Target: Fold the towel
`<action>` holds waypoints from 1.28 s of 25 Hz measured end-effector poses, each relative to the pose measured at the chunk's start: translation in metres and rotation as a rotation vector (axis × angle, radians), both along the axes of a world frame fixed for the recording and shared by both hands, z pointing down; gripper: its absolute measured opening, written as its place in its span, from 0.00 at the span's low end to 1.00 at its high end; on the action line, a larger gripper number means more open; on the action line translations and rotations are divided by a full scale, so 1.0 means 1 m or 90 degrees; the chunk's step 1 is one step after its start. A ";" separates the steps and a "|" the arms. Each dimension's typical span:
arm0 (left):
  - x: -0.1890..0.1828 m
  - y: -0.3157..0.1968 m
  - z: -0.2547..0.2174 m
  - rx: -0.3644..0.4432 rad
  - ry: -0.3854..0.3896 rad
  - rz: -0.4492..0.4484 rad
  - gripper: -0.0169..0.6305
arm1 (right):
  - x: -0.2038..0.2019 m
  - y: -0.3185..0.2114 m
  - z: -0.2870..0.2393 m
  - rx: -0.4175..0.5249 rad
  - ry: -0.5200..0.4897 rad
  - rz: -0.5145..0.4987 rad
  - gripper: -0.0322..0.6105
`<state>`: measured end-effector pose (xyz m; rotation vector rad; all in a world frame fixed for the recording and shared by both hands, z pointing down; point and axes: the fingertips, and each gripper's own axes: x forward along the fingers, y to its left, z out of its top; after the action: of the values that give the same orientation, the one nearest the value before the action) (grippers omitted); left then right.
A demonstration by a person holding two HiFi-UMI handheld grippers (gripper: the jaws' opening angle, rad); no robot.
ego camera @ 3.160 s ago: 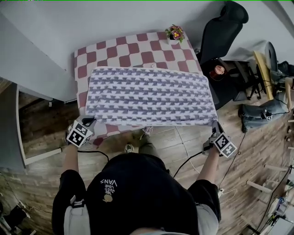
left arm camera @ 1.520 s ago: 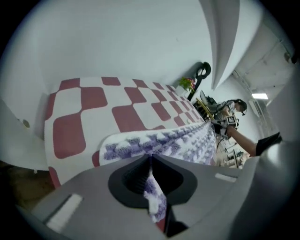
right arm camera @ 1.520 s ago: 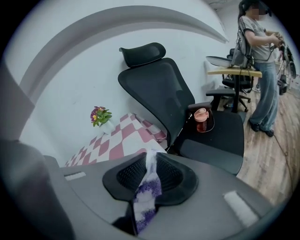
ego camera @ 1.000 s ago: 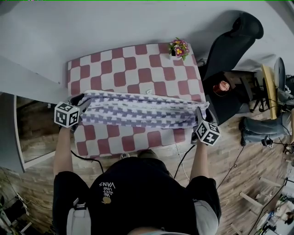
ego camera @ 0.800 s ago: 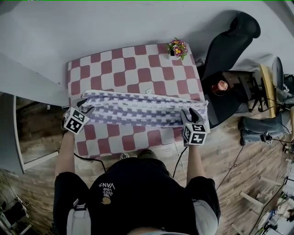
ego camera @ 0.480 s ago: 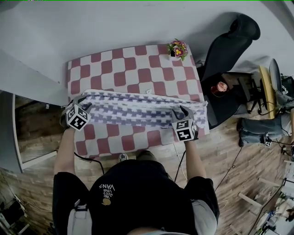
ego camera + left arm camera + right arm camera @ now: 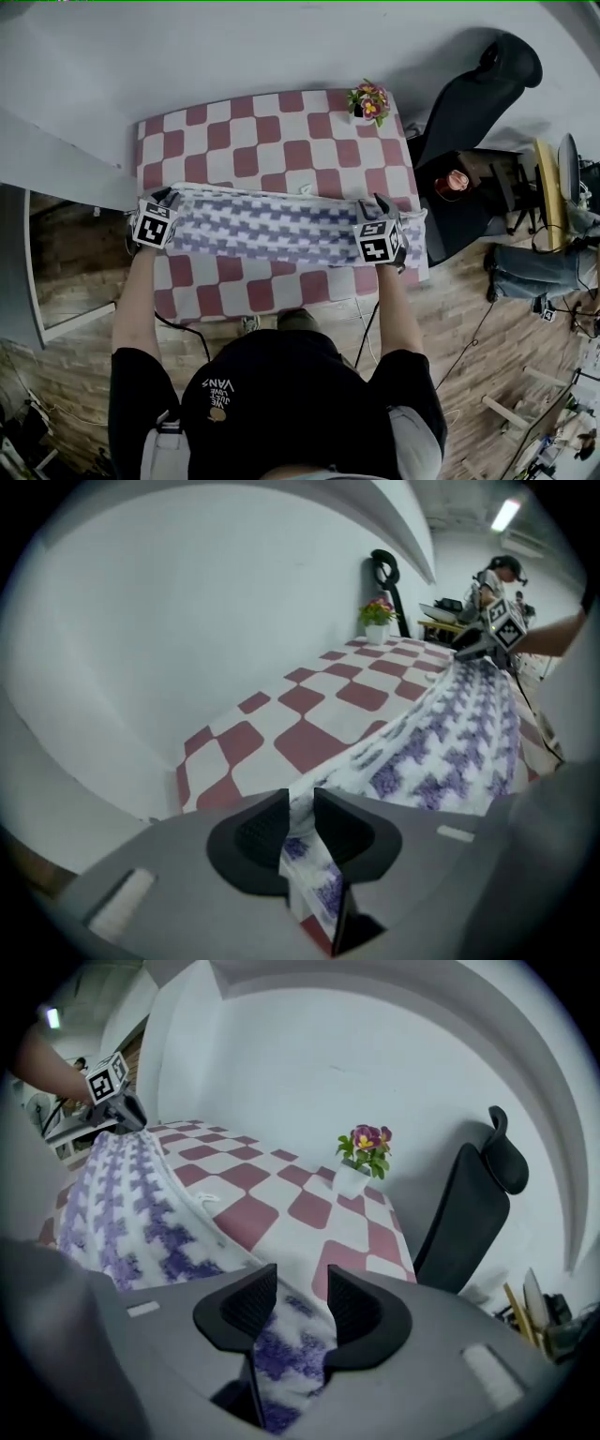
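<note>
In the head view, the towel (image 7: 272, 225) lies as a long folded band on the checkered table (image 7: 281, 131), spanning from my left gripper (image 7: 165, 199) to my right gripper (image 7: 380, 208). In the left gripper view, my jaws have just been closing and now pinch one end. In the right gripper view, my jaws have likewise been closing and clamp the other end. I judge the crosswise fold comes next: carry one end over onto the other, edges matched.

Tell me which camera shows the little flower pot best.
The right gripper view: the flower pot stands near and side-on, blooms and white pot clear. In the head view the pot is small, from above; in the left gripper view the pot is tiny and distant.
</note>
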<state>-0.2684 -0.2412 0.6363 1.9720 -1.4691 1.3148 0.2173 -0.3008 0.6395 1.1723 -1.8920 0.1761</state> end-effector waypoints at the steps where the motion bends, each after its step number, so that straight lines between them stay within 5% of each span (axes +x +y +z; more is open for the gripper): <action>1: -0.004 -0.003 0.000 0.006 0.009 -0.023 0.16 | 0.005 -0.004 -0.001 0.004 -0.008 0.020 0.32; 5: -0.027 -0.004 -0.003 0.044 0.046 -0.093 0.16 | 0.052 0.000 -0.020 0.037 -0.063 0.132 0.32; 11: -0.051 0.027 -0.034 0.115 0.095 -0.167 0.18 | 0.166 0.057 -0.032 0.057 -0.167 0.380 0.32; 17: -0.025 0.082 -0.017 0.088 0.145 -0.187 0.24 | 0.221 0.126 -0.010 0.034 -0.352 0.572 0.33; 21: -0.009 0.106 -0.001 0.065 0.170 -0.198 0.28 | 0.216 0.139 0.004 0.019 -0.394 0.588 0.35; 28: -0.001 0.115 0.011 0.042 0.149 -0.186 0.28 | 0.204 0.115 0.006 0.020 -0.264 0.488 0.35; 30: -0.001 0.116 0.014 0.036 0.144 -0.188 0.28 | 0.203 0.114 0.008 0.009 -0.247 0.467 0.30; 32: -0.001 0.118 0.017 0.029 0.143 -0.190 0.28 | 0.206 0.118 0.001 0.023 -0.246 0.460 0.11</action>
<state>-0.2691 -0.1236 0.6530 1.7735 -1.6168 0.9116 0.4235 -0.1832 0.6408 1.9147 -1.6980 0.8114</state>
